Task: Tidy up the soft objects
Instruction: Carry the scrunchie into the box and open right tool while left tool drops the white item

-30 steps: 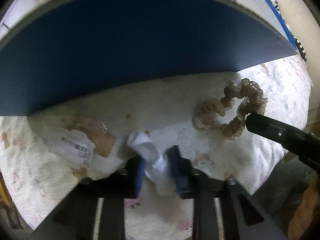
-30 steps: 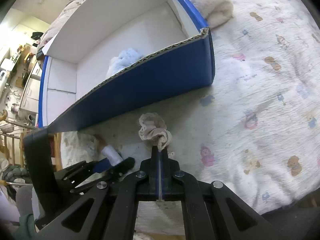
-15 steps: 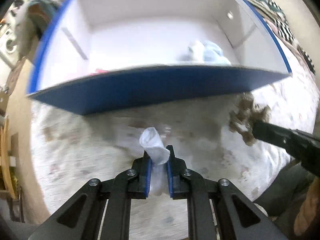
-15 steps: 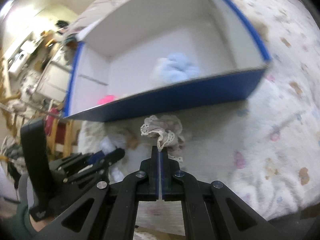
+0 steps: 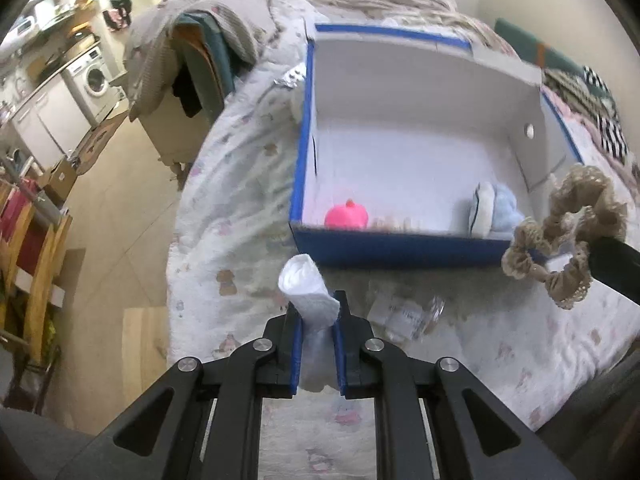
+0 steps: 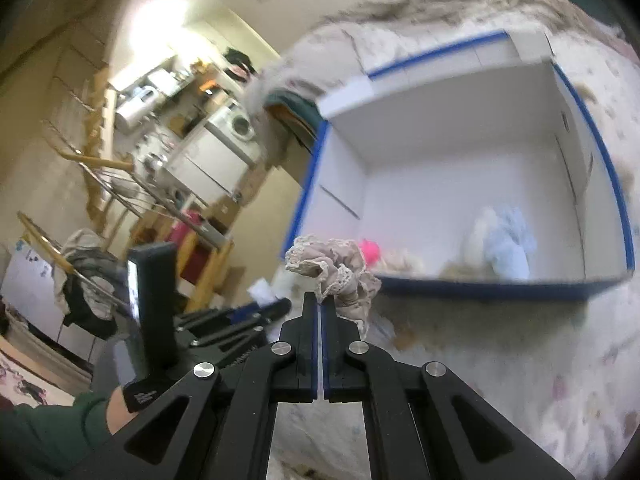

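I hold two soft things above the patterned bed quilt (image 5: 240, 208): my left claw (image 5: 318, 312) is clamped on one white rolled sock (image 5: 308, 288), my right claw (image 6: 320, 304) is pressed together on one beige lace scrunchie (image 6: 336, 268). Beyond them sits one blue-edged white cardboard box (image 5: 394, 246) holding one pink round toy (image 5: 347, 216) and one pale blue plush (image 5: 498, 210). Only the left view shows a clear crumpled wrapper (image 5: 404, 312) near the box; the right view blurs the box contents.

Black claw (image 5: 318, 312), blue pads, silver screws, green sleeve (image 6: 44, 436)
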Motion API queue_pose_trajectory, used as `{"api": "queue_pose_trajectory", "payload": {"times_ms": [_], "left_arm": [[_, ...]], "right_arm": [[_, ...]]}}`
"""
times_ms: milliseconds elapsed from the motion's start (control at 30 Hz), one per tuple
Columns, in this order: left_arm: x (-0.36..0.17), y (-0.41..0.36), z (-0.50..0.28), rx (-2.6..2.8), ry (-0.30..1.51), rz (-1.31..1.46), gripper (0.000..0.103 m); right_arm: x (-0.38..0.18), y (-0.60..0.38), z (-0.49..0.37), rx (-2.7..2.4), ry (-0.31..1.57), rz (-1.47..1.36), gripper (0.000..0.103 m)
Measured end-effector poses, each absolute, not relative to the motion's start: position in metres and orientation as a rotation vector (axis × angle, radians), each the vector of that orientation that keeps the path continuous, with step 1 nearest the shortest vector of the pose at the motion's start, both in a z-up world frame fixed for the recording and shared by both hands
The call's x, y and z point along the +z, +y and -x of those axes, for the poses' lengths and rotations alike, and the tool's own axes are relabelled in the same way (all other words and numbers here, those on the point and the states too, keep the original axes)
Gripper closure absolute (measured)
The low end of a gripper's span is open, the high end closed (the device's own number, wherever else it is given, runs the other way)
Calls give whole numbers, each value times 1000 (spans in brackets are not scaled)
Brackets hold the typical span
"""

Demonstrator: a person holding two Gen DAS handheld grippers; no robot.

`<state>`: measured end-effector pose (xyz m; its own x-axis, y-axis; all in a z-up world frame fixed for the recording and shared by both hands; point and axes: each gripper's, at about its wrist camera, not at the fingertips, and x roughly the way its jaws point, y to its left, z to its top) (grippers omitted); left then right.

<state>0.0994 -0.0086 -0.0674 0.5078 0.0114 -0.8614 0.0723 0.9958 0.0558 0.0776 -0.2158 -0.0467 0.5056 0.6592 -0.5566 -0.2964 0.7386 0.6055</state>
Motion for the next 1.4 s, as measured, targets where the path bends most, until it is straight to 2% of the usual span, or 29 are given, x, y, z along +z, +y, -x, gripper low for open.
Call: {"api": "queue_pose_trajectory", "payload": {"times_ms": [633, 933, 1100, 1400], "left_arm": [[-20, -26, -156, -59, 956, -115, 91], [-26, -32, -195, -59, 953, -104, 91], [-39, -45, -193, -118, 876, -141, 91], [-62, -40, -212, -98, 977, -67, 90]], "right_arm": [[-11, -292, -118, 451, 723, -431, 100], [-21, -300, -148, 396, 752, -417, 100], [-38, -297, -158, 346, 804, -440, 100], [-74, -282, -168, 260, 961, -366, 100]]}}
